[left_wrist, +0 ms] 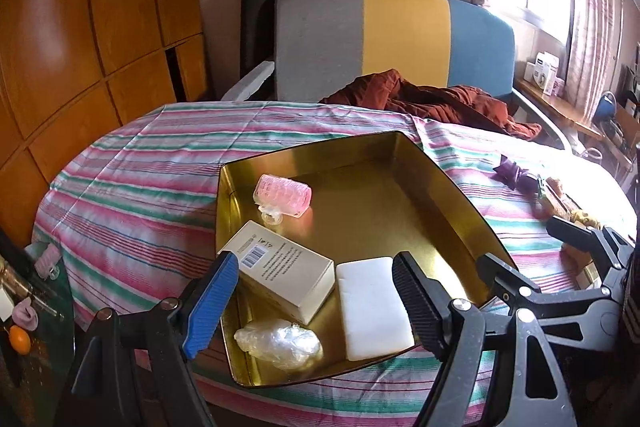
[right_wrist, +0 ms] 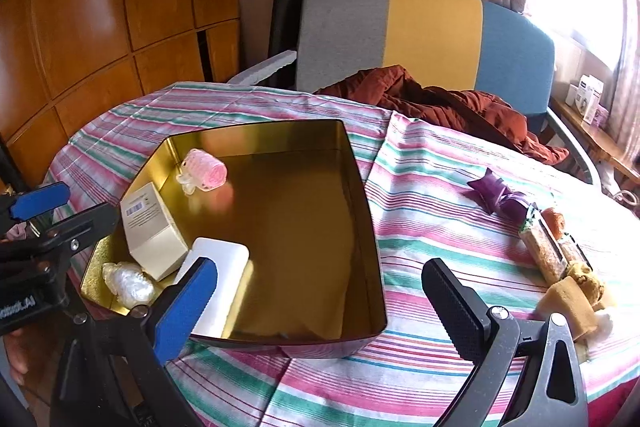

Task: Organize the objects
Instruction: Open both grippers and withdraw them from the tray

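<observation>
Two tools spread wide, gripping nothing.
Your left tool (left_wrist: pixel 316 291) hovers over the white block (left_wrist: pixel 374 307), whose long axis points away from you inside the gold tin (left_wrist: pixel 452 211).

Box (left_wrist: pixel 280 273) and roller (left_wrist: pixel 284 195) in tin (left_wrist: pixel 460 195)

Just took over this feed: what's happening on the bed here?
Someone is tidying small items into a gold tin on the striped cloth. Both the left hand-held gripper and the right hand-held gripper are open and empty. The tin holds a pink roller, cream box, white block and crumpled plastic. A purple bow and snacks lie outside.
</observation>
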Demonstrator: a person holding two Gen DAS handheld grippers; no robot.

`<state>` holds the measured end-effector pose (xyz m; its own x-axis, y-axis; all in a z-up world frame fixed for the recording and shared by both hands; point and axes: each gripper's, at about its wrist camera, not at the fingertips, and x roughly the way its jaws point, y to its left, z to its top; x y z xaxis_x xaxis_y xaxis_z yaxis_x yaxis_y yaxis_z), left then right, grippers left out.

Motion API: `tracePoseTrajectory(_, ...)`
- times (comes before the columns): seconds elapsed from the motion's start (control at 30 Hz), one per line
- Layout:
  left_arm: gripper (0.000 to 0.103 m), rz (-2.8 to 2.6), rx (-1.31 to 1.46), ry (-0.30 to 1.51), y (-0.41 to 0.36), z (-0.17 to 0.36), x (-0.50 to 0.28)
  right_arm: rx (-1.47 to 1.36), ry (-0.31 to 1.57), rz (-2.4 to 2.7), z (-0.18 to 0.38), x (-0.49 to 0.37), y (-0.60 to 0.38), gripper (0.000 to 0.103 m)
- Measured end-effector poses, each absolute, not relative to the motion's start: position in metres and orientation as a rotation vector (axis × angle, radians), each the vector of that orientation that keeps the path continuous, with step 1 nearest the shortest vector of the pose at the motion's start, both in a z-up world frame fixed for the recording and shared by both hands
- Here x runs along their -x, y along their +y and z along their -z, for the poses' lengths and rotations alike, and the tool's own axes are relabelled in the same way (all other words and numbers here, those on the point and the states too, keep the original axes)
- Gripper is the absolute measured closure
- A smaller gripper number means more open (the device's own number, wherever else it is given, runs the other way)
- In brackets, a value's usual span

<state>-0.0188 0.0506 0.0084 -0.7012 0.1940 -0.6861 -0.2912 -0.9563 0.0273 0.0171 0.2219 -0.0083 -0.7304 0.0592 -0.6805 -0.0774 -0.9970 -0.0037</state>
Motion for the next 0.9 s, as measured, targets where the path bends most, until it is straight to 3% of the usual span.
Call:
tracePoseTrajectory(0.67,0.022,-2.603,1.057,0.305,0.080,-0.004,0.013,1.059,0.096,-2.717,0.004,-0.020,0.298,0.000)
tracePoseTrajectory(0.9,0.022,-2.499,1.035,0.262,0.097,-0.006,0.013,1.020,0.055,-2.640,-0.006,-0.018,0.346,0.000)
